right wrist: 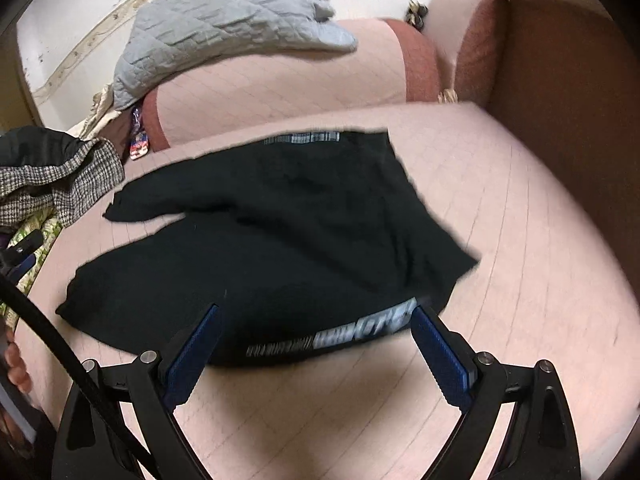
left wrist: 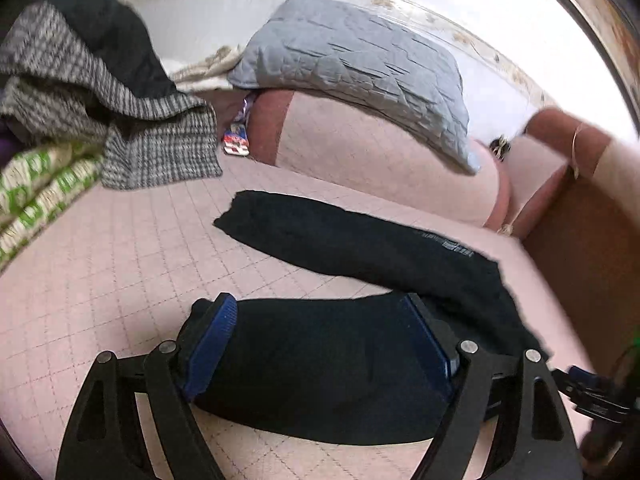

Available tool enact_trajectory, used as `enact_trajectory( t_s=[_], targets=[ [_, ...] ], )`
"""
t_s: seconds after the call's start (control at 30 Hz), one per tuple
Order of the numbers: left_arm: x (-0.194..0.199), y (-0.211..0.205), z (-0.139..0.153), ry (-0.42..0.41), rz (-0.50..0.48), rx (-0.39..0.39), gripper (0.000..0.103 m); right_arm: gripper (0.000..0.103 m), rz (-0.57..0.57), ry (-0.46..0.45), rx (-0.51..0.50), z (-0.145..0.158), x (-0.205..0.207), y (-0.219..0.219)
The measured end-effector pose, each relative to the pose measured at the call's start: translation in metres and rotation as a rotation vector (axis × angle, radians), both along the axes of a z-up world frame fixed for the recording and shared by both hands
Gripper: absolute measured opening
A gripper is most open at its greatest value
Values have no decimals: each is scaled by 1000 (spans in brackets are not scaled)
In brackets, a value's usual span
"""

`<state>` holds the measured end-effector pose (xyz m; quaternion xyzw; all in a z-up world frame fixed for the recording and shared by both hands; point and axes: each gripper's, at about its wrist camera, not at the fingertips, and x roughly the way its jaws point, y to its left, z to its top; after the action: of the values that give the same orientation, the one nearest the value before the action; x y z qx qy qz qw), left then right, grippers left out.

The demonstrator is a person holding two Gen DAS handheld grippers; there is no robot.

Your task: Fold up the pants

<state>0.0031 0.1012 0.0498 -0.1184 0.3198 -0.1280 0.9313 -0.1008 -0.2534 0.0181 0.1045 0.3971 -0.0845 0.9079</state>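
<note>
Black pants (left wrist: pixel 360 248) lie on a pink quilted sofa seat (left wrist: pixel 120 260), their two legs spread apart. In the left wrist view my left gripper (left wrist: pixel 320 312) is open, its blue-padded fingers (left wrist: pixel 212 344) wide on either side of the near leg's end. In the right wrist view the pants (right wrist: pixel 280 216) lie crumpled, with a printed waistband (right wrist: pixel 360 328) at the near edge. My right gripper (right wrist: pixel 316 316) is open just above that waistband edge and holds nothing.
A grey quilted pillow (left wrist: pixel 360 64) rests on the pink backrest. A pile of checked and black clothes (left wrist: pixel 88 88) and a green patterned cloth (left wrist: pixel 36 188) lie at the left. A brown armrest (right wrist: pixel 560 100) bounds the right side.
</note>
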Motion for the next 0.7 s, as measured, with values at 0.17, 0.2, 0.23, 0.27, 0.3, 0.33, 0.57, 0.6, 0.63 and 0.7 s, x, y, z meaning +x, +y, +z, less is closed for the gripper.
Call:
enact_trajectory(
  t_s=[0.17, 0.2, 0.23, 0.27, 0.3, 0.33, 0.57, 0.6, 0.63, 0.7],
  targets=[
    [60, 13, 15, 67, -32, 110, 83, 98, 25, 24, -144, 26, 59, -34],
    [82, 14, 13, 95, -51, 129, 83, 98, 31, 33, -197, 26, 78, -41],
    [97, 14, 10, 113, -67, 129, 83, 98, 37, 42, -225, 26, 95, -47],
    [117, 15, 6, 137, -89, 127, 83, 98, 47, 53, -237, 24, 113, -53],
    [139, 16, 0, 165, -108, 124, 83, 97, 56, 70, -237, 21, 135, -61],
    [160, 18, -7, 202, -128, 111, 83, 96, 58, 81, -235, 19, 152, -66],
    [265, 31, -52, 288, -150, -41, 83, 96, 179, 176, -190, -7, 282, -74],
    [274, 31, -58, 302, -149, -39, 83, 95, 190, 192, -184, -13, 295, -74],
    [284, 31, -63, 313, -144, -29, 83, 95, 204, 210, -178, -19, 311, -73],
    [301, 28, -73, 325, -142, -1, 83, 95, 225, 224, -173, -29, 332, -69]
  ],
)
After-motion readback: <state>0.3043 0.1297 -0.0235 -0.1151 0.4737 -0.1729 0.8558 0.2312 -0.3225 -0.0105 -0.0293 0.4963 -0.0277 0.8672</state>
